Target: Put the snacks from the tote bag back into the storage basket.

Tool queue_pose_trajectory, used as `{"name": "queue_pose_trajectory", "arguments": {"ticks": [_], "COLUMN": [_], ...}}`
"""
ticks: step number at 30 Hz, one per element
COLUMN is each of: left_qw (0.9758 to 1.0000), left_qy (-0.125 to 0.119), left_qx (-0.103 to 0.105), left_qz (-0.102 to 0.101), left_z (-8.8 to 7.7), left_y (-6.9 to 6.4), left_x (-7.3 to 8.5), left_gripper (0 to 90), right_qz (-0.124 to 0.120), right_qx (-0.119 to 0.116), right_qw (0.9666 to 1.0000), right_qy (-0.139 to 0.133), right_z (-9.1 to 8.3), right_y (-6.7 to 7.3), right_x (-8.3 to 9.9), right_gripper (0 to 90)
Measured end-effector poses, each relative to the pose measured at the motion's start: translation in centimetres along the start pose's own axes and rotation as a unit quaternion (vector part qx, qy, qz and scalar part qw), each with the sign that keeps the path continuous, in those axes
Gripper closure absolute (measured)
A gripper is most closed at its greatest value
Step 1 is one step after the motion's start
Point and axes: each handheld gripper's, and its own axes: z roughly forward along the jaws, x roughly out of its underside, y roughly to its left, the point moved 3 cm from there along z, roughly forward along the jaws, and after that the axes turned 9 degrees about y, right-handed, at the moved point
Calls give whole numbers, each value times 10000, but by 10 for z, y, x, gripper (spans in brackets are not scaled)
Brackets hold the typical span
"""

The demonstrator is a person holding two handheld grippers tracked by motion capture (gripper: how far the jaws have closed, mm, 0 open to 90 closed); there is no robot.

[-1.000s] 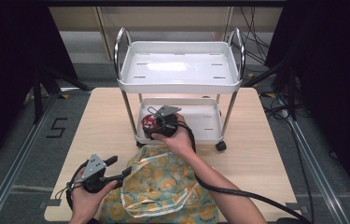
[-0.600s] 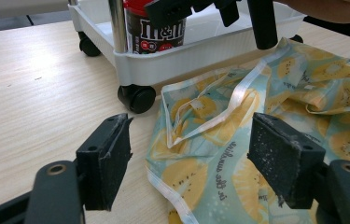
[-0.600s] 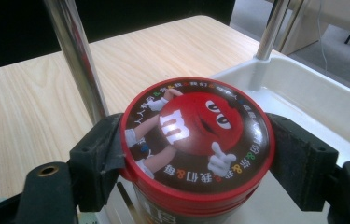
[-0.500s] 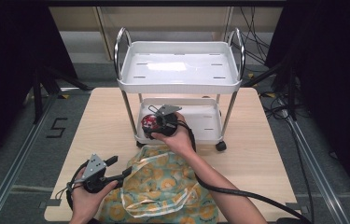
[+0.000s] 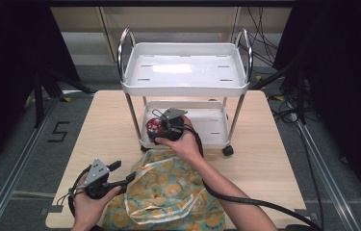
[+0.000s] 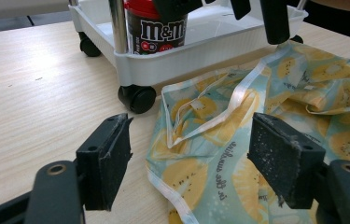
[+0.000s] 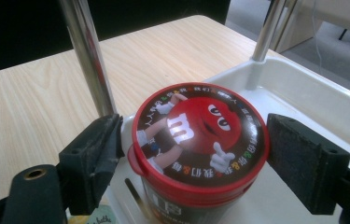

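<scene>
A red-lidded M&M's tub (image 5: 153, 127) stands at the front left of the lower shelf (image 5: 212, 126) of a white two-tier cart (image 5: 185, 89). My right gripper (image 5: 161, 127) is open, and its jaws straddle the tub's lid (image 7: 199, 135) with the pads close beside the rim. The right gripper (image 7: 196, 142) holds nothing. A clear bag printed with yellow fruit slices (image 5: 168, 192) lies flat on the table in front of the cart. My left gripper (image 5: 124, 172) is open and low at the bag's left edge (image 6: 210, 140), empty, with its jaws either side of the hem.
The cart stands on castors (image 6: 136, 98) at the middle back of the wooden table (image 5: 106, 125), and its top tray holds nothing. A chrome post (image 7: 88, 56) rises just left of the tub. Cables trail from both grippers.
</scene>
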Motion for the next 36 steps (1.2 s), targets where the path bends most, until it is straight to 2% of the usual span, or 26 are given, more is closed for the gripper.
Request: {"name": "queue_pose_trajectory", "arguments": {"ticks": [5,6,10,15,19,20,21,22,23,28,30,36], "left_qw": [10000,10000,10000,10000,10000,10000,10000,10000,10000,10000,10000,10000], "left_qy": [-39,-1,-6,-12,-18,-16,-12,-12,-16,-15,-10,-44], "left_qx": [19,5,-13,-14,24,26,19,19,29,27,6,26], "left_qz": [-45,3,-18,-22,26,27,3,3,16,12,14,-12], "left_z": [0,0,0,0,1,1,1,1,1,1,0,1], "left_y": [-1,0,-1,-1,-1,-1,-1,-1,-1,-1,-1,-2], "left_x": [0,0,0,-1,-1,-1,-1,-1,-1,-1,-1,-1], "left_gripper": [289,290,289,289,289,289,289,289,289,289,289,290], "right_qz": [-16,-14,-5,-15,-31,42,-209,-209,-351,-368,-312,-468], "right_qx": [33,28,113,109,153,174,147,147,1,-35,-172,-39], "right_qw": [10000,10000,9999,9999,9999,9998,9996,9996,9992,9991,9992,9986], "right_qy": [-82,-65,-65,-48,-44,-9,-127,-127,-213,-192,-188,-226], "right_z": [-7,-9,-15,-22,-32,-37,-38,-38,-38,-51,-56,-67], "right_y": [2,2,2,1,1,2,0,0,2,5,9,8], "right_x": [-1,0,3,5,8,10,10,10,10,14,17,26], "right_gripper": [194,191,191,190,190,190,190,190,190,206,212,222]}}
